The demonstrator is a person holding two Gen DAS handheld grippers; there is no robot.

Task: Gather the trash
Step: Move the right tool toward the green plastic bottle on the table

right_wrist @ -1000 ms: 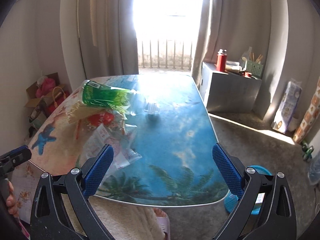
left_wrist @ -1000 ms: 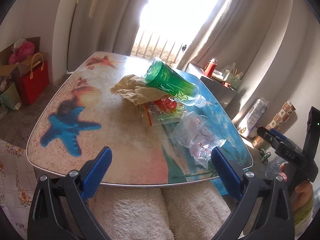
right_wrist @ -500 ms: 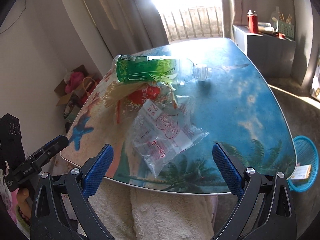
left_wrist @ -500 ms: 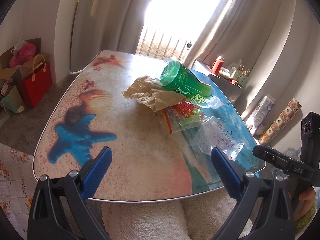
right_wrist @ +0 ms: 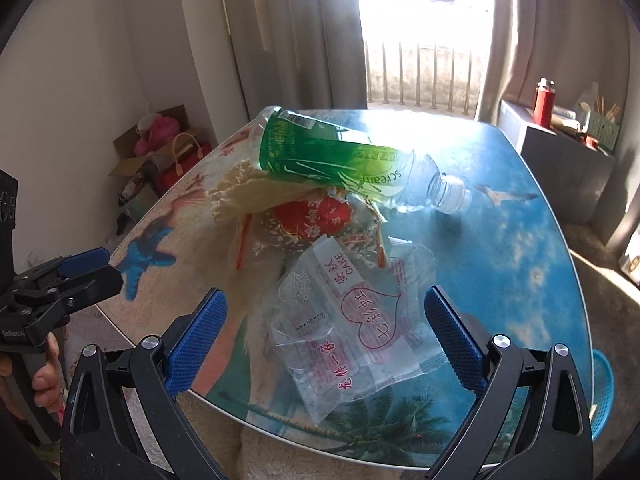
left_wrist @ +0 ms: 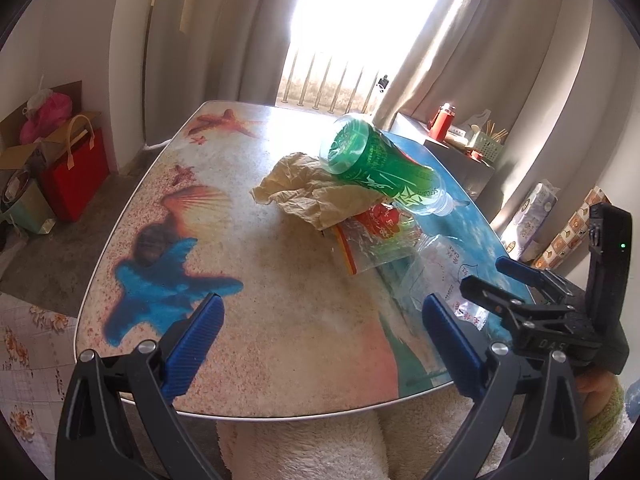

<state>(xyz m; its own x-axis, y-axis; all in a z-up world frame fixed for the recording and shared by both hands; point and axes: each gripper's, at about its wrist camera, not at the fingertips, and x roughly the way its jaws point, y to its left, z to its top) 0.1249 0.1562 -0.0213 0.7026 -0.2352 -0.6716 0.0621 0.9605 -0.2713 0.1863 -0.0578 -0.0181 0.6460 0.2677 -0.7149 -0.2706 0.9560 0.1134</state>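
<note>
A pile of trash lies on the beach-print table. A green-labelled plastic bottle lies on crumpled brown paper. Under them is a red-printed clear bag. A clear cake wrapper lies nearest the front edge. My left gripper is open over the table's front, empty. My right gripper is open, its fingers on either side of the clear wrapper and just above it.
A blue basket stands on the floor right of the table. A red bag and boxes stand by the left wall. A grey cabinet with a red flask stands at the back right. A fluffy white cushion lies below the table's front edge.
My right gripper has swung left and closer, from the open blue tabletop onto the clear wrapper. My left gripper has shifted slightly, and the right gripper now appears closer at its right.
</note>
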